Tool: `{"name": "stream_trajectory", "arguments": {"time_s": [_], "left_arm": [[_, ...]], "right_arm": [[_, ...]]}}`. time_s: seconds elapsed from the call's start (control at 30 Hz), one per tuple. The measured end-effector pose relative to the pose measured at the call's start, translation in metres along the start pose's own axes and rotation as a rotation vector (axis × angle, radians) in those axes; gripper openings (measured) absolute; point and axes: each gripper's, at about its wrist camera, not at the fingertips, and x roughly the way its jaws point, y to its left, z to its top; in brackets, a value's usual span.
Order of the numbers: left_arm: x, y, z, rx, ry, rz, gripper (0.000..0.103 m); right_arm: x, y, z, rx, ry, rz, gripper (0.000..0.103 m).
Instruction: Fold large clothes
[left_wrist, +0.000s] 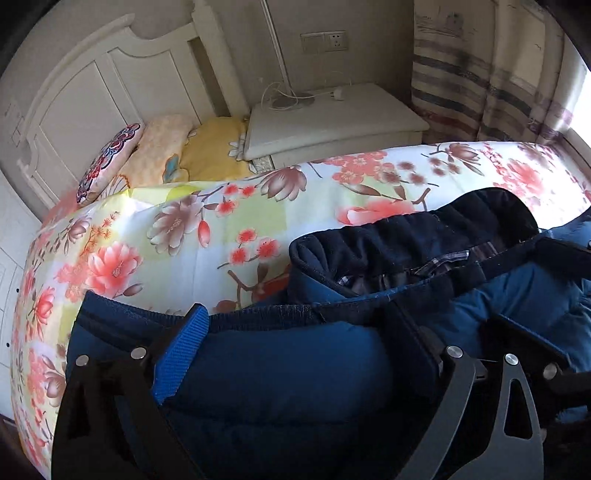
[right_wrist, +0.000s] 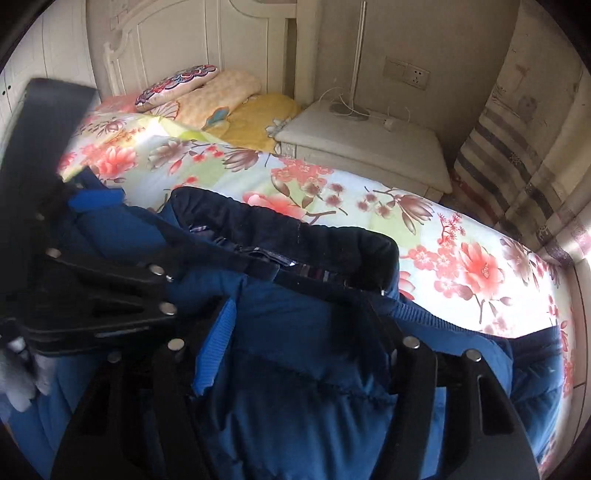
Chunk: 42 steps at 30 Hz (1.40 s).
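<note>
White headboard (left_wrist: 85, 92), nightstand (left_wrist: 332, 122), striped curtain (left_wrist: 491, 81), daylight.

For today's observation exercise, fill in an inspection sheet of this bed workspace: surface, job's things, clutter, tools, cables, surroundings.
Surface: floral bedspread, lit by the window.
Job's things: blue padded jacket, dark collar towards the headboard.
Clutter: patterned cushion and yellow bedding at the bed's head.
Tools: left tool and right tool both open over the jacket, gripping nothing.
Cables: white cord on the nightstand.
Surroundings: headboard, wall socket, striped curtain.
</note>
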Motion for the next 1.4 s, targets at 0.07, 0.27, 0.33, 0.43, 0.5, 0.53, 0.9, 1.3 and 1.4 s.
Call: {"name": "stream_trajectory", "arguments": {"time_s": [0.07,0.27,0.33,0.43,0.5,0.53,0.9,1.3,1.4], "left_arm": [[0.002,-0.001,-0.003,0.003,-0.012,0.019,0.093],[0.0,-0.001,-0.008,-0.011,-0.038,0.035,0.096],[0.0,-0.001,-0.007,-0.016,-0.038,0.035,0.096],[0.001,0.003,-0.006,-0.036,-0.034,0.017,0.097],[0.001,0.004,-0.007,-0.042,-0.032,0.007,0.097],[0.0,0.005,-0.006,-0.046,-0.027,-0.005,0.097],[-0.015,0.104,-0.028,-0.117,-0.015,0.089,0.099],[0.024,0.144,-0.043,-0.37,0.088,-0.182,0.099],[0.018,0.144,-0.041,-0.36,0.078,-0.14,0.099]], "right_arm": [[0.005,0.007,-0.003,-0.033,-0.004,-0.038,0.065],[0.013,0.013,-0.007,-0.049,-0.038,-0.065,0.065],[0.013,0.01,-0.007,-0.049,-0.047,-0.068,0.065],[0.012,0.012,-0.009,-0.057,-0.06,-0.081,0.065],[0.011,0.014,-0.01,-0.064,-0.069,-0.093,0.065],[0.011,0.013,-0.01,-0.064,-0.071,-0.091,0.065],[-0.033,-0.095,-0.029,0.103,-0.013,-0.132,0.066],[-0.017,-0.167,-0.077,0.446,-0.116,0.146,0.065],[-0.015,-0.164,-0.072,0.437,-0.112,0.128,0.064]]}}
